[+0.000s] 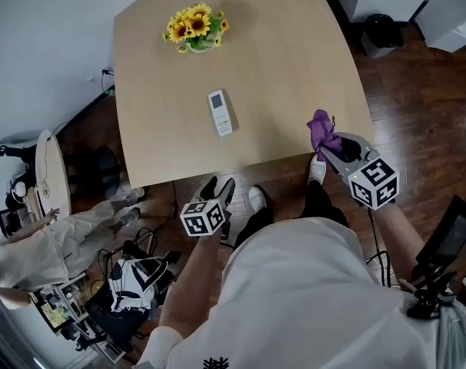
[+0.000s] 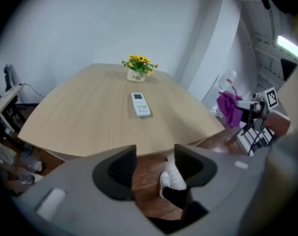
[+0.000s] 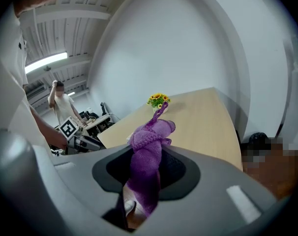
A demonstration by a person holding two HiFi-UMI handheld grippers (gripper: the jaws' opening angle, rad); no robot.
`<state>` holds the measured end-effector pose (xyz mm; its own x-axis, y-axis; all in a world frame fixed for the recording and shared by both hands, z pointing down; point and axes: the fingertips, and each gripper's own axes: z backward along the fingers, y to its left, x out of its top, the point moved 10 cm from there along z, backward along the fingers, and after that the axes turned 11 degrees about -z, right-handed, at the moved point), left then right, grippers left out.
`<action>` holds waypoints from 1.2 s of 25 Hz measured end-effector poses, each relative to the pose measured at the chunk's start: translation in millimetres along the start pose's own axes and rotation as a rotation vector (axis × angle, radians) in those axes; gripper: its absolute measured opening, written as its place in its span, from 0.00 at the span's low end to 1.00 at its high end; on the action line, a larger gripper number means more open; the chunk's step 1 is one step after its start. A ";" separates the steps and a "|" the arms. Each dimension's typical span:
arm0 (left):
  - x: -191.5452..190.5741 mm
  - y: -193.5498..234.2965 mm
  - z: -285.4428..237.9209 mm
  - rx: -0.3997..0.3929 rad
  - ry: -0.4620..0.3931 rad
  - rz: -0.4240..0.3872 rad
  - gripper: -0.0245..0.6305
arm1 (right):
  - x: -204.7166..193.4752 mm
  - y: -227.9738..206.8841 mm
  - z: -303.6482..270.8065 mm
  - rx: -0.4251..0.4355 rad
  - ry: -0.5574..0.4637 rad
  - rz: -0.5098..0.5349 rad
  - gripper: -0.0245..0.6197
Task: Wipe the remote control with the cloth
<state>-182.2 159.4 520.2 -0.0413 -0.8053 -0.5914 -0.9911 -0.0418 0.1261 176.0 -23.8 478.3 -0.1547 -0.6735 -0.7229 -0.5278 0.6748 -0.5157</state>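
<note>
A white remote control [image 1: 220, 112] [image 2: 140, 104] lies face up near the middle of the light wooden table [image 1: 164, 114]. My right gripper [image 1: 325, 146] [image 3: 148, 154] is shut on a purple cloth [image 1: 322, 129] [image 3: 151, 132] that bunches up out of its jaws, at the table's near right corner. The cloth [image 2: 229, 107] also shows at the right of the left gripper view. My left gripper [image 1: 220, 187] [image 2: 155, 156] hangs off the table's near edge over the floor, jaws open, with nothing between them; a white shoe shows behind the gap.
A small pot of sunflowers [image 1: 196, 28] [image 2: 139, 69] [image 3: 159, 101] stands at the table's far side. A person in white [image 1: 41, 244] is by a small round table [image 1: 48, 167] at the left. A black bin [image 1: 383, 31] sits on the wooden floor, far right.
</note>
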 end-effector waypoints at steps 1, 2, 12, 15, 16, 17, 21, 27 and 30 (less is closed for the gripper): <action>-5.3 -4.4 4.4 -0.025 0.005 -0.042 0.44 | -6.8 6.8 1.7 -0.006 -0.003 0.000 0.23; -10.8 -9.9 8.5 -0.056 0.014 -0.105 0.44 | -12.5 15.2 4.4 -0.012 -0.009 0.004 0.23; -167.8 -4.5 66.8 -0.363 0.076 -0.642 0.40 | -107.1 163.9 41.1 -0.197 -0.117 0.050 0.23; -233.1 25.2 96.9 -0.397 0.122 -0.492 0.40 | -151.1 229.4 52.4 -0.227 -0.150 -0.017 0.23; -251.5 32.4 110.1 -0.399 0.123 -0.453 0.40 | -163.7 249.1 55.9 -0.225 -0.143 -0.025 0.23; -268.0 37.8 124.2 -0.401 0.118 -0.422 0.40 | -173.5 266.3 59.8 -0.220 -0.130 -0.021 0.23; -302.9 62.4 162.0 -0.372 0.083 -0.300 0.38 | -176.5 301.6 74.7 -0.217 -0.124 0.047 0.23; -307.4 86.7 185.7 -0.322 -0.041 -0.140 0.36 | -178.3 343.3 82.9 -0.192 -0.159 0.156 0.23; -307.2 58.3 185.6 -0.327 -0.084 -0.166 0.36 | -188.7 353.4 93.2 -0.153 -0.167 0.198 0.23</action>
<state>-250.7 514.2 561.4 0.0932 -0.7208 -0.6868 -0.8930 -0.3656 0.2626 96.4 369.9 389.6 -0.1347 -0.4660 -0.8745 -0.6229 0.7261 -0.2911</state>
